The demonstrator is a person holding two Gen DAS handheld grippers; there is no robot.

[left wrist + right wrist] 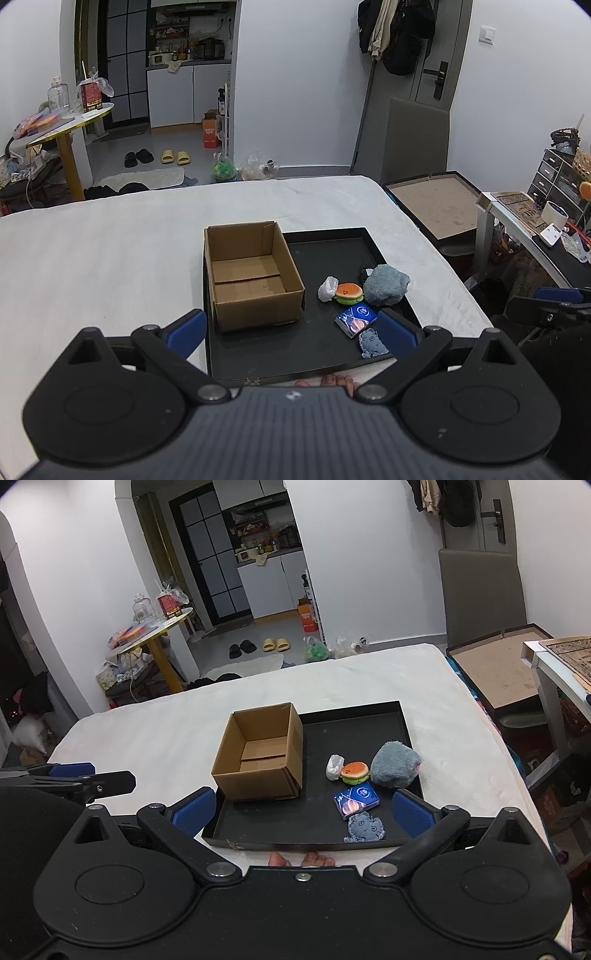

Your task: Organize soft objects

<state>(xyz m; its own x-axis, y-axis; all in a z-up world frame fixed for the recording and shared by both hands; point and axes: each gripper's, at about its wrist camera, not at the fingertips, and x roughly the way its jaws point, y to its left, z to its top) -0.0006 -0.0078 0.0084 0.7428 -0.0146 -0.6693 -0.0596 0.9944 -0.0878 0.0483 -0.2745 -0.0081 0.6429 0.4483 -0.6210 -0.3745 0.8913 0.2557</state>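
Note:
A black tray (328, 240) (354, 712) lies on a white bed. An open, empty cardboard box (251, 273) (262, 757) stands on its left half. On its right half lie a grey-blue plush (386, 285) (394, 764), a burger toy (348, 292) (355, 771), a white crumpled bag (327, 288) (334, 767), a blue tissue pack (355, 319) (356, 798) and a small blue-grey plush (372, 343) (365, 828). My left gripper (291, 332) and right gripper (303, 812) are both open and empty, above the tray's near edge.
The white bed (110, 251) (155, 731) spreads around the tray. A desk with clutter (546, 221) and a brown-lined open case (436, 203) (498, 664) stand to the right. A yellow table (70, 125) (159, 635) stands at the far left.

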